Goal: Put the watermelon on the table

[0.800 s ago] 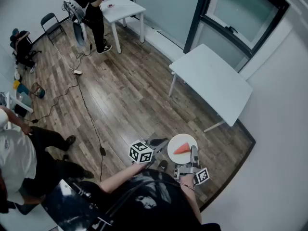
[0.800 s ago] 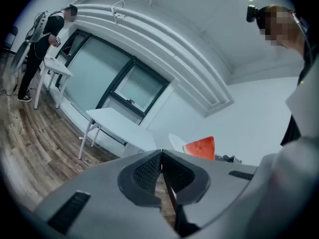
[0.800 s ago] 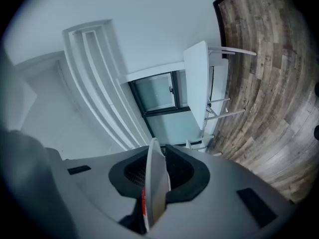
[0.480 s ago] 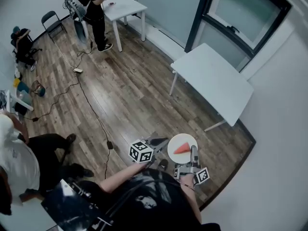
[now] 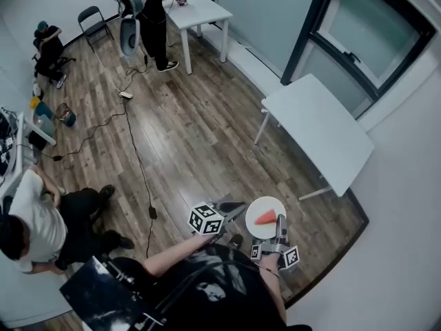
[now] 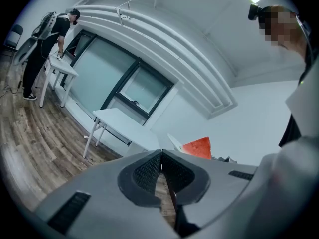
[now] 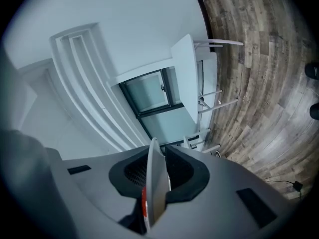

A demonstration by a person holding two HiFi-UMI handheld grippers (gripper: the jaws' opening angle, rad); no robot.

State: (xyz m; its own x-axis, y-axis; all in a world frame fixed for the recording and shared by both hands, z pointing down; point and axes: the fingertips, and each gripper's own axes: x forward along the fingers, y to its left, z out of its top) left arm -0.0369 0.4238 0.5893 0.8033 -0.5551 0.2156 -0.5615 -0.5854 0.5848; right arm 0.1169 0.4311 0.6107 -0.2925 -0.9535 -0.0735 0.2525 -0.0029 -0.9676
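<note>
Against the frames from under 1 second before, the whole head view had swung: the wooden floor and the white tabletop had slid toward the lower right. The bystander at the left had sunk into a crouch. The carrier seemed to be turning and stepping toward the tabletop, which stood well apart, across open floor.

The white plate had kept its place in front of the body. The right gripper was clamped on its near rim, which stood edge-on between the jaws. The watermelon wedge lay on the plate, unshifted. The left gripper hung just beside the plate, jaws pressed together on nothing.

Judging by this, the carry was under way and the placing not yet begun.
</note>
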